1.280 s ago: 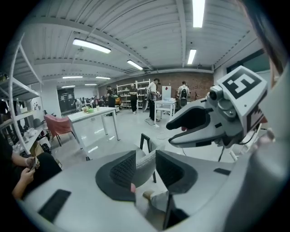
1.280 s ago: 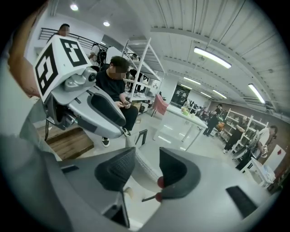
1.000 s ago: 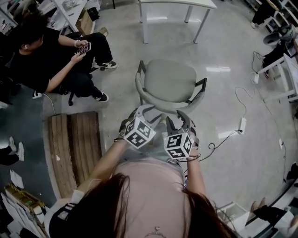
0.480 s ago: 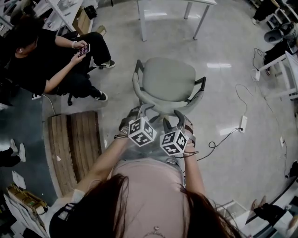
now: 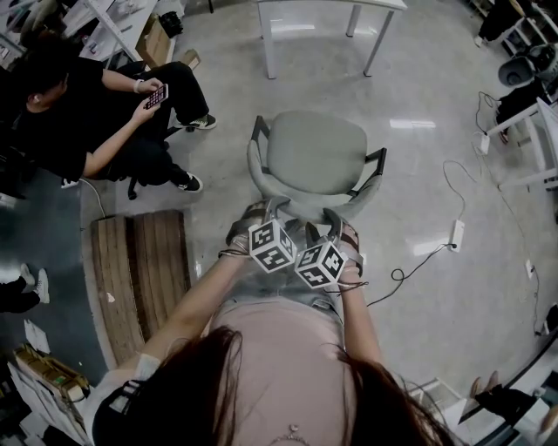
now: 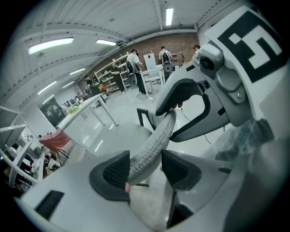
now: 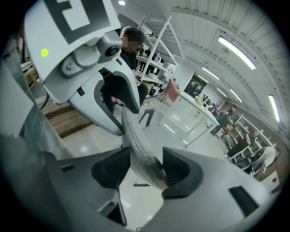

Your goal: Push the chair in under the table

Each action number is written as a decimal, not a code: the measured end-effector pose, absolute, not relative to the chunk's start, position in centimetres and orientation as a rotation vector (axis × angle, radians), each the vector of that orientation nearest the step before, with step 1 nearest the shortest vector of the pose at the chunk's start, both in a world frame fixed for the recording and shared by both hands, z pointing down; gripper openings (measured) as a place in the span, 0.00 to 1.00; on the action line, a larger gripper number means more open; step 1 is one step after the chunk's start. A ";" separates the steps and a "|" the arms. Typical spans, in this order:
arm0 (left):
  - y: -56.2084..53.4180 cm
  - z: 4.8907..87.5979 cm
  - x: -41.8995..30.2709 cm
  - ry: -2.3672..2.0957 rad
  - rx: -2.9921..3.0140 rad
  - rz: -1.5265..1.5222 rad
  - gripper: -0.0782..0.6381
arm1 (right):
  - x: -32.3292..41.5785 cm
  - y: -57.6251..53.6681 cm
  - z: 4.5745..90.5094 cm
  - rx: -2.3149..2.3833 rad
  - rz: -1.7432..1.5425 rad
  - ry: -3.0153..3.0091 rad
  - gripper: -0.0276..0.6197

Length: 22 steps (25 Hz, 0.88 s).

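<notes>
A grey padded chair stands on the floor, its curved backrest nearest me, facing a white table at the far end. My left gripper and right gripper sit side by side over the backrest's top edge. In the left gripper view the backrest runs between the jaws of the left gripper, against the left pad and apart from the right one. In the right gripper view the backrest lies between the jaws of the right gripper, near the right pad. Both jaws have just been opening.
A person sits with a phone at the left, feet near the chair. A wooden pallet lies at my left. A power strip with a cable lies on the floor at the right, and more white tables stand beyond it.
Both grippers have sunk toward the backrest and drawn closer together. Their jaws stand wider and now straddle the backrest's top edge. The chair has stayed where it was.
</notes>
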<state>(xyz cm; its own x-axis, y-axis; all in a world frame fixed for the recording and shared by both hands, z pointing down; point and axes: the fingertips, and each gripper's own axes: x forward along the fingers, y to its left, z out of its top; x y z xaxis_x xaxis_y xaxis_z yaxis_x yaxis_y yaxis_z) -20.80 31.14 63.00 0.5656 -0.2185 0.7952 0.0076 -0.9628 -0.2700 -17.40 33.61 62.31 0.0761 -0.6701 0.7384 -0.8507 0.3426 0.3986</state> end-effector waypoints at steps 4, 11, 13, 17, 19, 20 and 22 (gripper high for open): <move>30.8 63.3 -20.4 0.181 -2.559 -1.362 0.41 | -17.2 33.4 63.1 1.370 0.225 -1.628 0.38; 30.7 63.7 -20.1 0.124 -2.532 -1.364 0.39 | -17.1 33.0 63.7 1.349 0.153 -1.599 0.35; 30.6 63.8 -20.0 0.101 -2.534 -1.369 0.39 | -17.1 32.9 63.8 1.349 0.171 -1.624 0.35; 30.6 64.0 -19.8 0.075 -2.551 -1.373 0.38 | -16.9 32.8 64.0 1.328 0.150 -1.669 0.35; 30.4 64.0 -19.4 0.072 -2.555 -1.370 0.38 | -16.5 32.5 64.0 1.326 0.136 -1.673 0.35; 30.2 64.0 -19.2 0.071 -2.557 -1.368 0.38 | -16.3 32.3 64.0 1.326 0.136 -1.678 0.35; 29.9 64.0 -18.9 0.071 -2.564 -1.362 0.38 | -16.0 32.0 64.0 1.323 0.141 -1.689 0.35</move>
